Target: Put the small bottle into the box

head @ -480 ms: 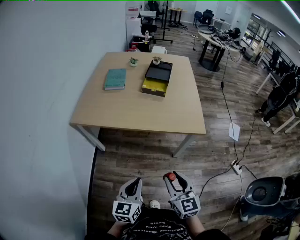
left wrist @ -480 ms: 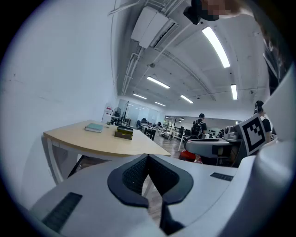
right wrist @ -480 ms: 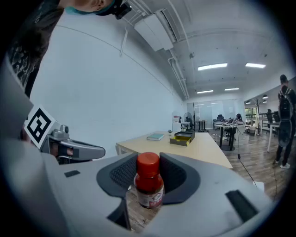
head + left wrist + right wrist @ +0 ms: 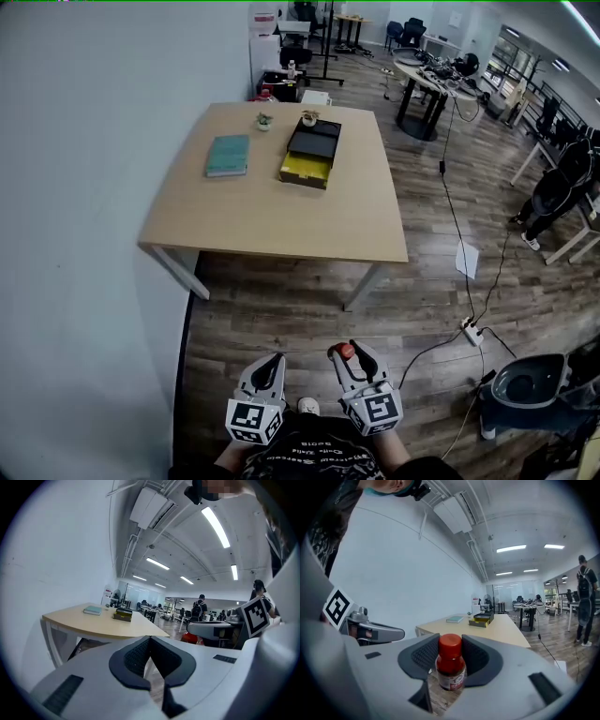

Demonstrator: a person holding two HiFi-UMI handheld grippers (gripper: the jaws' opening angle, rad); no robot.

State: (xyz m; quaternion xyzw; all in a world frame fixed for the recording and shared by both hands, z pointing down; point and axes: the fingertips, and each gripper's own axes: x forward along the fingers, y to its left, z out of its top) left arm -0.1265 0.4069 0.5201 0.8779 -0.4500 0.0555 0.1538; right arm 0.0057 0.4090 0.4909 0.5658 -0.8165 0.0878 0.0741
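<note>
A person stands on wood floor, well short of a pale table [image 4: 272, 220], holding two grippers low in front of the body. The right gripper [image 4: 349, 355] is clamped on a bottle [image 4: 451, 663] with a red cap, upright between its black pads, well apart from the table. The left gripper [image 4: 269, 364] has its jaws together with nothing between them. On the table's far half sits an open box [image 4: 311, 155], black and yellow. A teal book [image 4: 229, 156] lies on the table just left of the box.
</note>
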